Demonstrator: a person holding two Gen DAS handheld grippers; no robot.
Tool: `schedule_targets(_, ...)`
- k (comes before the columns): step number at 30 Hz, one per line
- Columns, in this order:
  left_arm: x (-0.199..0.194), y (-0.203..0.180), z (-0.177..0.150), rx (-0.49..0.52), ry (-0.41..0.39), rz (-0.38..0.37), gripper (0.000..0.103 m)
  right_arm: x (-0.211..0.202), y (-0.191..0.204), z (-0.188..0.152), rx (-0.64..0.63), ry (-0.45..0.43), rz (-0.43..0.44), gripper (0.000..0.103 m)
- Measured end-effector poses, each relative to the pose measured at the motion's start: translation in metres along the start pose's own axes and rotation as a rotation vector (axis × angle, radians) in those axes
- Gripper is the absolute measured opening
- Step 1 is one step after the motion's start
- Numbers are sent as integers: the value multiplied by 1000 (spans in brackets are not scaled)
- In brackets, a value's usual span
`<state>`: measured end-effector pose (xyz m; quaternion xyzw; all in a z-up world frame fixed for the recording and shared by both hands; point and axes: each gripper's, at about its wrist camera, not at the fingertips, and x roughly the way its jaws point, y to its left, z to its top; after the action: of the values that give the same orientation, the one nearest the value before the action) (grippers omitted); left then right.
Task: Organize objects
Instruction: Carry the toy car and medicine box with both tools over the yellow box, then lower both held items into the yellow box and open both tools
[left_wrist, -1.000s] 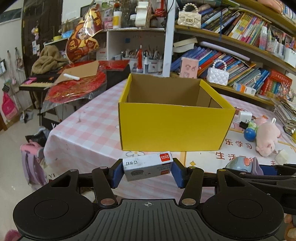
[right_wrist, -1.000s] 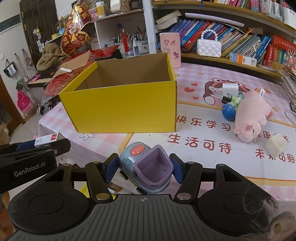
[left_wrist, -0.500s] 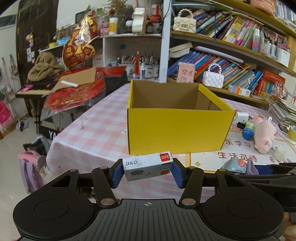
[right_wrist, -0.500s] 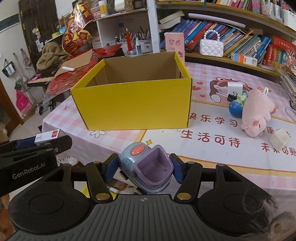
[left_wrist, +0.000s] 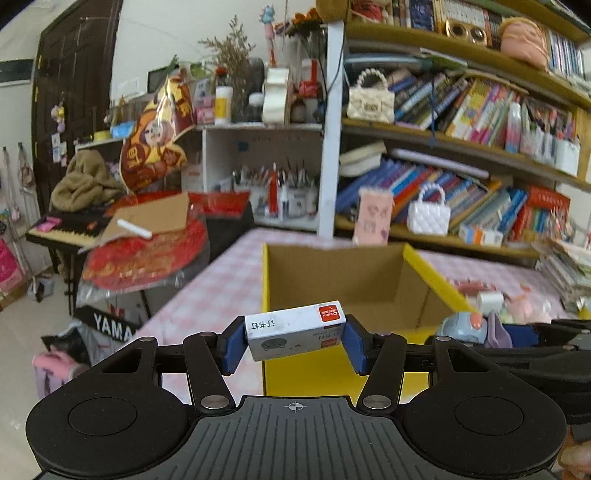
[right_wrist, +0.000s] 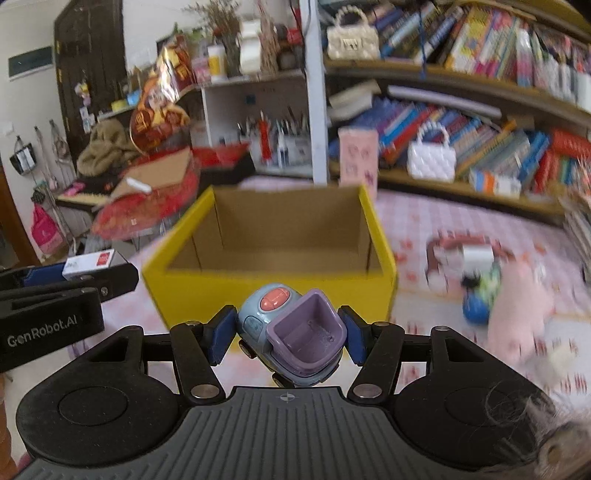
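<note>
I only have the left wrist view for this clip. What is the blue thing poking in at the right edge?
Observer: A blue and purple toy car, clamped between the right gripper's pads.
Operator: So both are loaded; the left gripper has the white box. Where is the yellow box from the right side?
Observer: In the right wrist view the yellow box sits straight ahead, just beyond the toy car, with its open top up.
Operator: Anything loose on the table?
Observer: A blue ball lies beside a pink plush, right of the yellow box; both are blurred.
</note>
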<state>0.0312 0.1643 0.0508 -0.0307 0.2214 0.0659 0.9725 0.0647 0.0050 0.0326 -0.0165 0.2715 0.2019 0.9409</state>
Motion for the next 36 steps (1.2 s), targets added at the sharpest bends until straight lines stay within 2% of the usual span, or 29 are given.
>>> schedule_targets(5, 27, 1, 24, -15, -39, 9, 54, 27, -4, 38, -58, -67, 19, 57)
schedule_targets(11, 71, -6, 35, -25, -2, 12, 53, 70, -14, 61, -123, -61, 30, 57)
schedule_targets(19, 126, -17, 36, -15, 89, 21, 53, 134, -32, 68, -264, 47, 38, 57)
schedule_targets(23, 149, -23, 36, 7, 132, 37, 54, 164, -36, 72, -354, 117, 69, 57)
schedule_targets(29, 176, -30, 38, 57, 194, 31, 54, 193, -32, 78, -557, 191, 135, 57)
schedule_targets(36, 193, -40, 32, 116, 285, 53, 54, 211, -28, 69, -659, 280, 150, 57)
